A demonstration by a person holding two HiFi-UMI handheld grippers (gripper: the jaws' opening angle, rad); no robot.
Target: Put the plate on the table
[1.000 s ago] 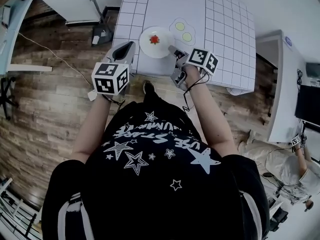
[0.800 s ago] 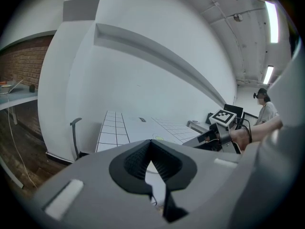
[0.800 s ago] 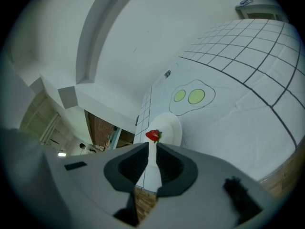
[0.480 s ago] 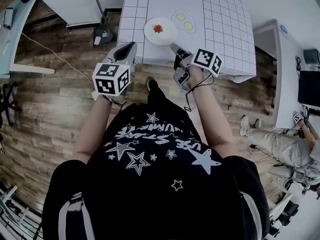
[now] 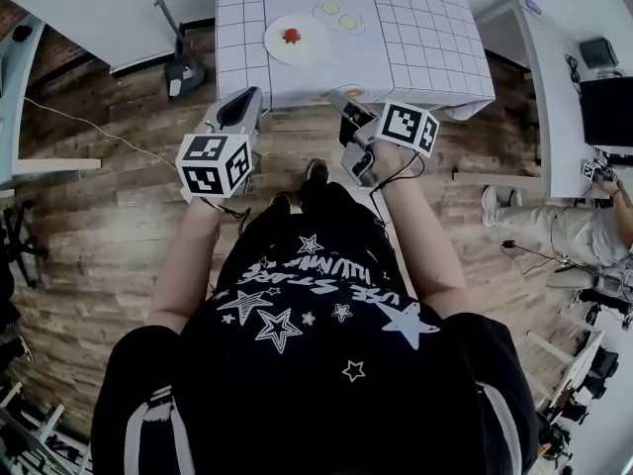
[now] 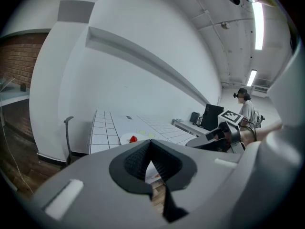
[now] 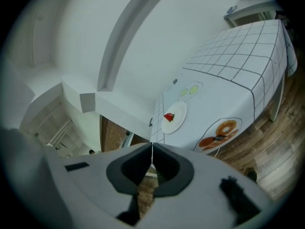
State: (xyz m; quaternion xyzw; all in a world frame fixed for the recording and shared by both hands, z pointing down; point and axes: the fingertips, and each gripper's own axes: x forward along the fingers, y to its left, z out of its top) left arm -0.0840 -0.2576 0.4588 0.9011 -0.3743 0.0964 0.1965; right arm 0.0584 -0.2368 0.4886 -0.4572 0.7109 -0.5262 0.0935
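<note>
A person in a black T-shirt printed with white stars point(image 5: 316, 364) stood on a brown wood-plank floor point(image 5: 99, 206), with a grey hand-held gripper in each hand. The left hand-held gripper point(image 6: 150, 142) had its jaws closed together with nothing between them. The right hand-held gripper point(image 7: 152, 149) was likewise closed and empty. Both hung above the floor, short of the counter point(image 5: 425, 38), which was draped in a white cloth with a dark grid. The round white plate point(image 5: 297, 40) lay flat on that counter, near its front left corner. It carried a small red piece of food point(image 5: 291, 36) and sat well apart from both hand-held grippers.
</note>
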